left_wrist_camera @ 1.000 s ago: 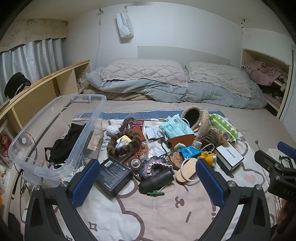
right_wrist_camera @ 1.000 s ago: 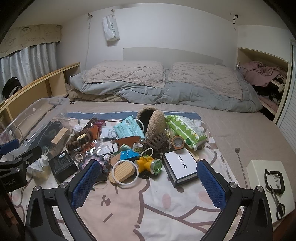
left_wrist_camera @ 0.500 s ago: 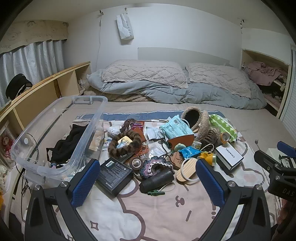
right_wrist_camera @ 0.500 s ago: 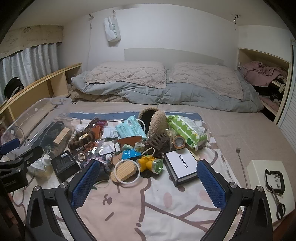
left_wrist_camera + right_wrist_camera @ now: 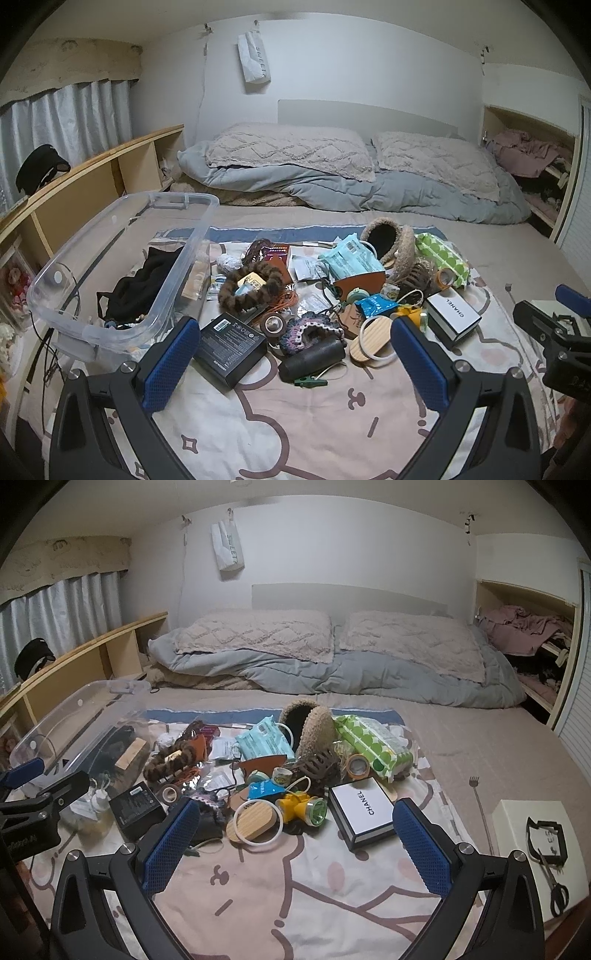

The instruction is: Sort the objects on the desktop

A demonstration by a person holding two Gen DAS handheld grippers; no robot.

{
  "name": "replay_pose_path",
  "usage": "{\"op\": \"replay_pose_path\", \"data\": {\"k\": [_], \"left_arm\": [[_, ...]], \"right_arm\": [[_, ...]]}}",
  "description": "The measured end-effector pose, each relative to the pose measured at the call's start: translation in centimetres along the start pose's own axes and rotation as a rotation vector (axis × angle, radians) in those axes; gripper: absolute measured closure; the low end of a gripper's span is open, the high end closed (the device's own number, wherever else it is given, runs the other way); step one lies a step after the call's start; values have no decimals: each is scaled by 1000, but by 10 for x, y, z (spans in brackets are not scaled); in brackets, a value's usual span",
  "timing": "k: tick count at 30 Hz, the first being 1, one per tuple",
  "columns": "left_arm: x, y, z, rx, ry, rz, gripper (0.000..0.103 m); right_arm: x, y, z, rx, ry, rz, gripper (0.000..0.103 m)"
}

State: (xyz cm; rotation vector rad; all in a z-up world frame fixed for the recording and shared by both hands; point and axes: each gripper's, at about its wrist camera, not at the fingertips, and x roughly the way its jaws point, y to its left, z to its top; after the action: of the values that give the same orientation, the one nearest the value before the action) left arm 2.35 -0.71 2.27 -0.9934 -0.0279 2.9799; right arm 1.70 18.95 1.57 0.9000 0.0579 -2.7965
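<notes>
Hidden or unclear first: the clear plastic bin (image 5: 122,258) blurs what lies in it; I make out only a black cloth (image 5: 142,284) inside, and through its wall in the right wrist view a wooden block (image 5: 130,756), the rest unreadable; the pile of small objects (image 5: 325,291) overlaps itself, so several items under the packets cannot be told apart; the lower edge of both views cuts off the bodies of my tools.

My left hand-held gripper (image 5: 291,363) has its blue pads wide apart, holding nothing, touching nothing; it hangs above the patterned sheet (image 5: 295,424) near the black box (image 5: 231,343). My right hand-held gripper (image 5: 295,847) is likewise spread wide and empty, above the sheet in front of the white box marked CHANEL (image 5: 364,812); its tip also shows at the right edge of the left wrist view.

The task's things lie heaped on the bed, mid-sheet, right of the bin: a furry leopard-print scrunchie (image 5: 251,290); a crocheted purple piece (image 5: 312,328) touching a dark cylinder (image 5: 314,358); a wooden oval lid with a white ring (image 5: 255,821); a yellow torch with a green lens (image 5: 303,806); a brown hair claw (image 5: 316,766); a tape roll (image 5: 357,766); a green dotted wipes pack (image 5: 373,747); a teal packet (image 5: 264,740); a fuzzy brown slipper (image 5: 308,725).

Apart, at the right: a cream box (image 5: 524,834) with scissors (image 5: 554,880) on it.
</notes>
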Motion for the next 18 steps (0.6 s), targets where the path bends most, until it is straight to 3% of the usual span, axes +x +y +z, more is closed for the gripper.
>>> {"op": "replay_pose_path", "data": {"k": [9,18], "left_arm": [[-23,5,13,38,-79,-53,0],[-16,10,34,99,-180,24,0]], "right_arm": [[-23,-7,0,-49,-49,16,0],[-20,-31,21,-59,-146,-25,0]]}}
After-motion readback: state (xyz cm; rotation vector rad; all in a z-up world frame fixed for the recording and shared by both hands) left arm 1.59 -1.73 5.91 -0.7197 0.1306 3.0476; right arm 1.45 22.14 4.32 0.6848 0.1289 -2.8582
